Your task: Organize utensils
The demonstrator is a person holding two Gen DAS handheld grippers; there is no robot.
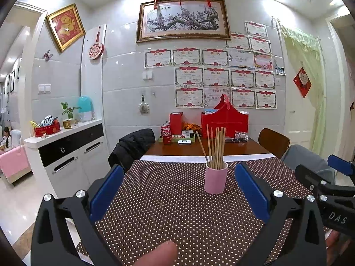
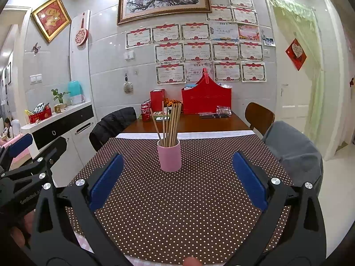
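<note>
A pink cup (image 1: 215, 178) stands upright on the brown polka-dot tablecloth (image 1: 168, 210). Several wooden chopsticks (image 1: 216, 147) stand in it. The cup (image 2: 169, 155) and chopsticks (image 2: 169, 124) also show in the right wrist view. My left gripper (image 1: 178, 178) is open and empty, its blue pads wide apart, a little short of the cup. My right gripper (image 2: 177, 166) is open and empty, also short of the cup. Each gripper shows at the edge of the other's view: the right one (image 1: 328, 184) and the left one (image 2: 28, 153).
Beyond the cloth the bare wooden table (image 1: 199, 148) holds red boxes (image 1: 224, 119), cola cans (image 1: 166, 134) and small items. Chairs stand at the left (image 1: 133, 146) and right (image 1: 274, 141). A white cabinet (image 1: 66, 155) stands at the left.
</note>
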